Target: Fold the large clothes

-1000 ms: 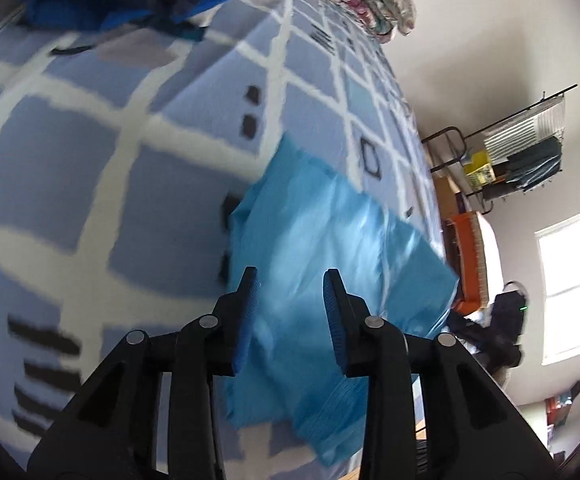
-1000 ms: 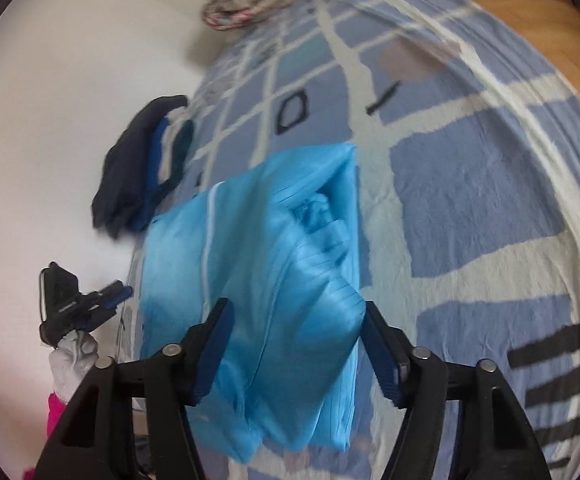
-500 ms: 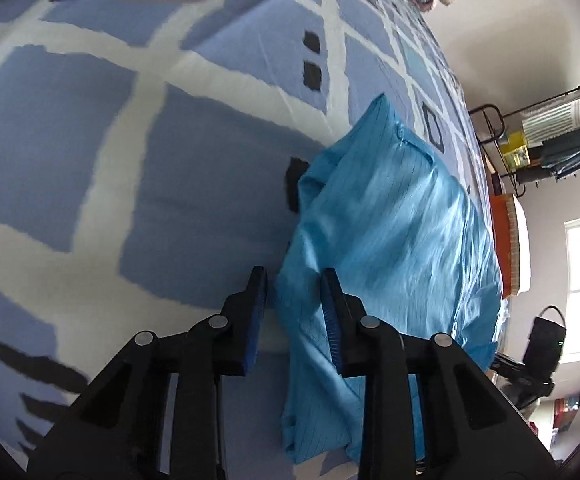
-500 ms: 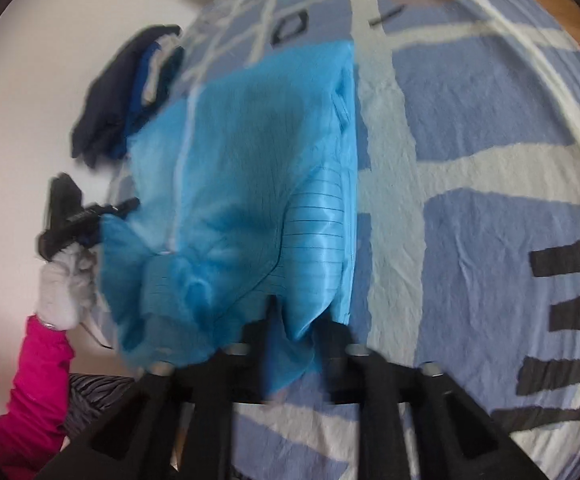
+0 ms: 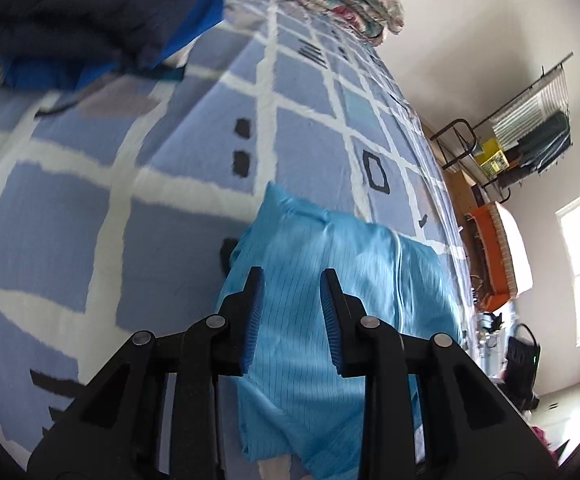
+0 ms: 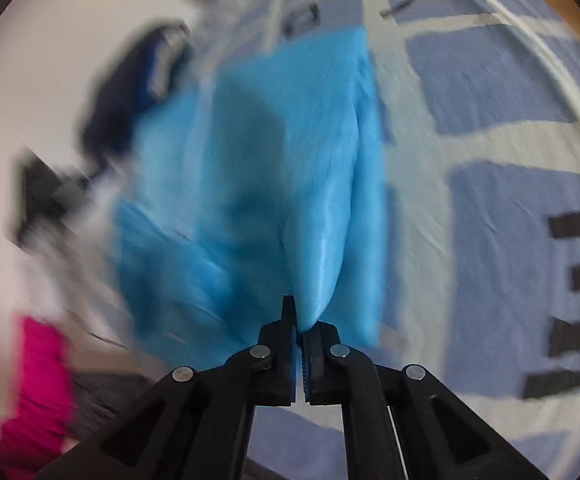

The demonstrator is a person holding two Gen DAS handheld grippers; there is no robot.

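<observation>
The right gripper [image 6: 299, 322] has just snapped closed on the near edge of the blue garment [image 5: 330, 280] lying on the checked bedspread [image 5: 170, 208], while the left gripper [image 5: 292, 312], jaws apart, hovers over the cloth ungripped, so a fold looks imminent.

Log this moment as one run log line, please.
stage: gripping | right claw: just closed, shut on blue garment edge | left claw: open above garment | surface: checked bedspread
</observation>
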